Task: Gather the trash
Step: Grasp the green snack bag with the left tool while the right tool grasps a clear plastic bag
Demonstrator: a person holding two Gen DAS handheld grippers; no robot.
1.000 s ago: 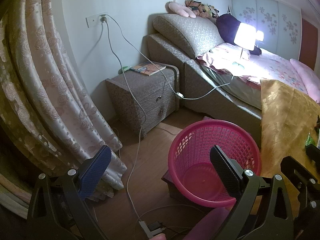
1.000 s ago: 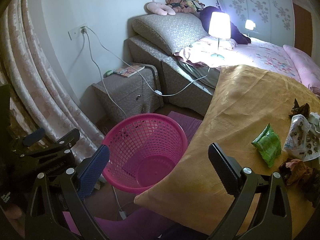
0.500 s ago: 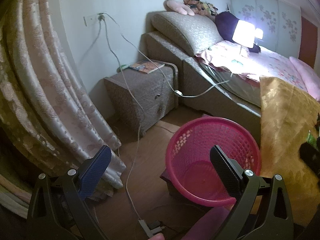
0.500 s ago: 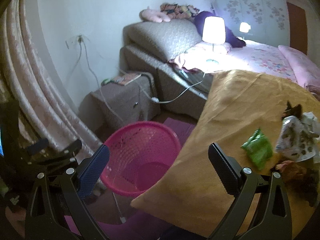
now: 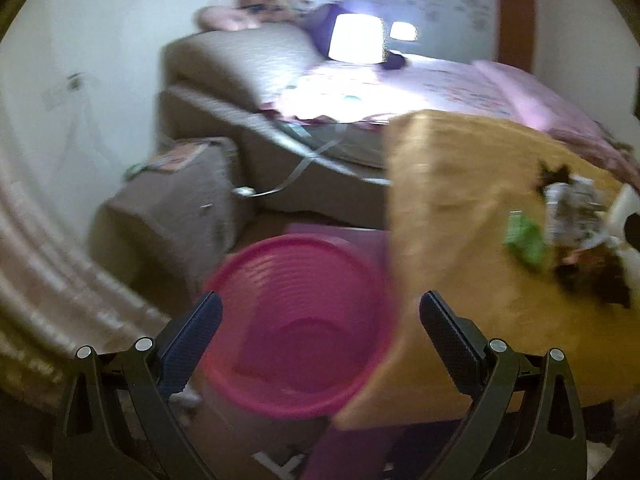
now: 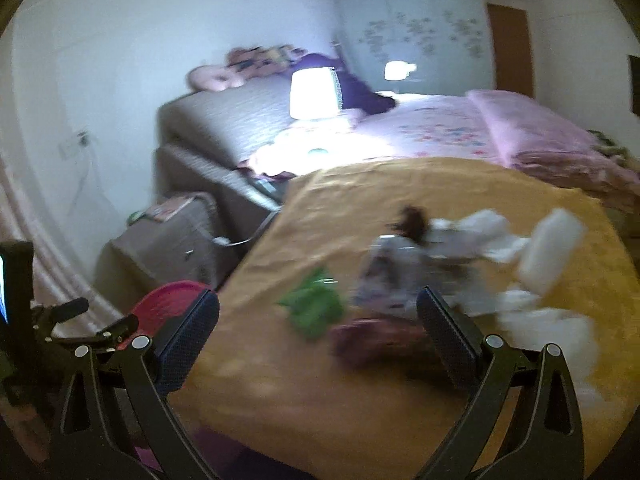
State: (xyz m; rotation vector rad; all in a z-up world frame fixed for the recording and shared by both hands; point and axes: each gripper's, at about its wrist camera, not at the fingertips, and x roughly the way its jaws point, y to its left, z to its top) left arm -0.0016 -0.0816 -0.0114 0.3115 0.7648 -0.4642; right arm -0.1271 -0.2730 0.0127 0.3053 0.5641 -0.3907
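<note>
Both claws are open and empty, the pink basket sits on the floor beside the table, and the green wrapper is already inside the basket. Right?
Not quite. The green wrapper lies on the yellow tablecloth with the other trash, as the right wrist view shows. The rest stands: left claw and right claw are open and empty, and the pink basket sits on the floor beside the table.

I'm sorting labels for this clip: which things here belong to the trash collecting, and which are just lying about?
Belongs to the job:
- pink basket
- green wrapper
- crumpled wrappers
- white scraps
- both hand-held grippers, open: left, right

Just lying about:
- lamp
- nightstand
- plush toys
</note>
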